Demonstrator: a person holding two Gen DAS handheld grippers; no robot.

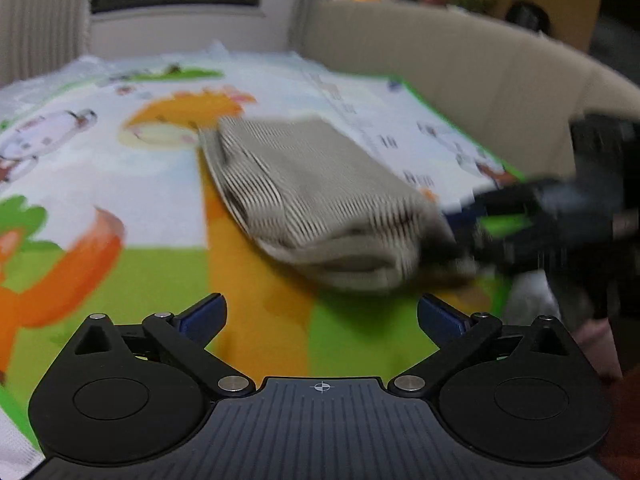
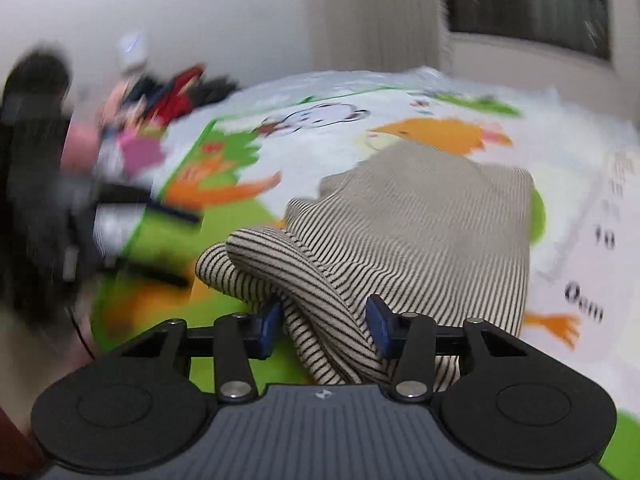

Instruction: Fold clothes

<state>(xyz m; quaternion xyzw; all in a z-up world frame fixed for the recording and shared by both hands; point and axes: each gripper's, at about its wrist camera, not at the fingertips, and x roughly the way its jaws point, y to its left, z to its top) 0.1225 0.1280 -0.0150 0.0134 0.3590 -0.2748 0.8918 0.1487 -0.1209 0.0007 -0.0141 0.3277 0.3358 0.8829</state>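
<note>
Striped garment, beige with thin dark lines, lies folded into a thick bundle on a colourful play mat that shows cartoon animals, green grass and orange shapes. In the left wrist view the left gripper hangs over the mat just in front of the bundle, its two blue pads spread wide apart with nothing between them. In the same view the right gripper is a dark blur at the right end of the bundle, close to its edge. In the right wrist view a rolled fold of the striped cloth passes between the blue pads of the right gripper; the left pad seems to touch the fold, but I cannot tell if both pads really press on it. A heap of other clothes, red, pink and dark, lies beyond the far left corner of the mat near a pale wall. Both views are blurred.
</note>
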